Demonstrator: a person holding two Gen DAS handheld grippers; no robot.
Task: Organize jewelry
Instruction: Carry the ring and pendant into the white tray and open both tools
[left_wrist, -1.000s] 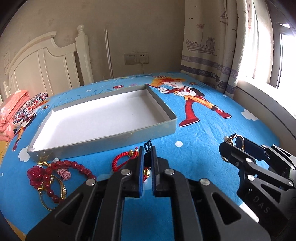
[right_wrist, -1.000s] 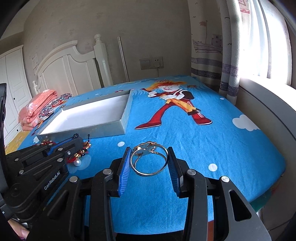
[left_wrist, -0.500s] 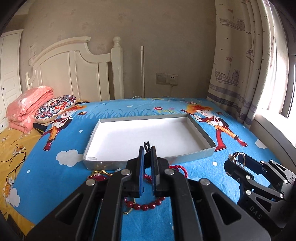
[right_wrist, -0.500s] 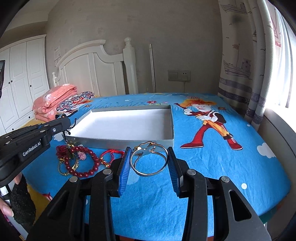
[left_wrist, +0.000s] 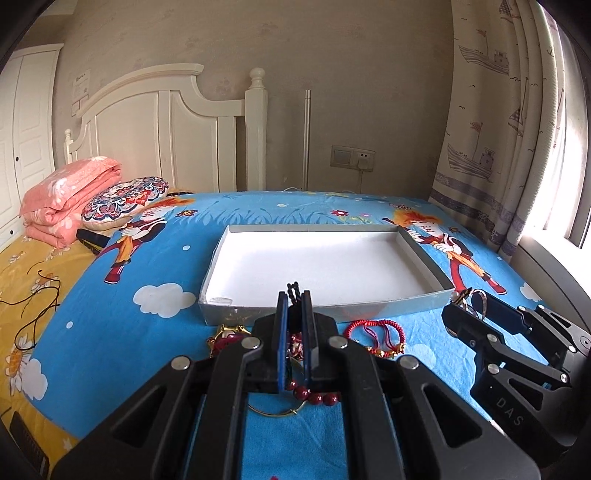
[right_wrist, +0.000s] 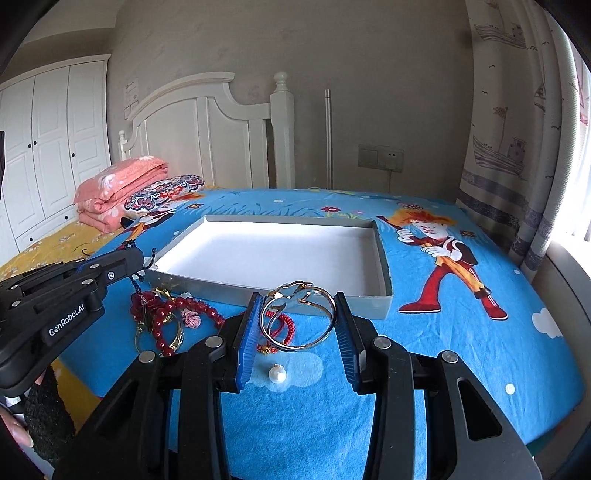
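Observation:
My left gripper (left_wrist: 294, 295) is shut on a dark braided cord (left_wrist: 292, 287) that hangs from its tips; it also shows in the right wrist view (right_wrist: 138, 262). My right gripper (right_wrist: 298, 314) is shut on a gold bangle (right_wrist: 299, 319), held above the bed; it also shows in the left wrist view (left_wrist: 466, 301). An empty grey tray with a white floor (left_wrist: 424, 301) lies on the blue bedsheet just beyond both grippers. In front of it lie a red bead bracelet (right_wrist: 192, 304), a red cord bracelet (left_wrist: 375, 326), a gold ring-shaped piece (right_wrist: 177, 338) and a loose pearl (right_wrist: 277, 374).
A white headboard (left_wrist: 166, 129), folded pink blanket (left_wrist: 66, 195) and patterned pillow (left_wrist: 123, 201) stand at the back left. A curtain (left_wrist: 491, 110) and window ledge are at the right. A yellow sheet (left_wrist: 26, 280) with dark cords lies at the left.
Both grippers have risen and pulled back from the bed, so the tray looks smaller and farther. The left gripper has lifted the dark cord clear; the pearl now lies on the sheet.

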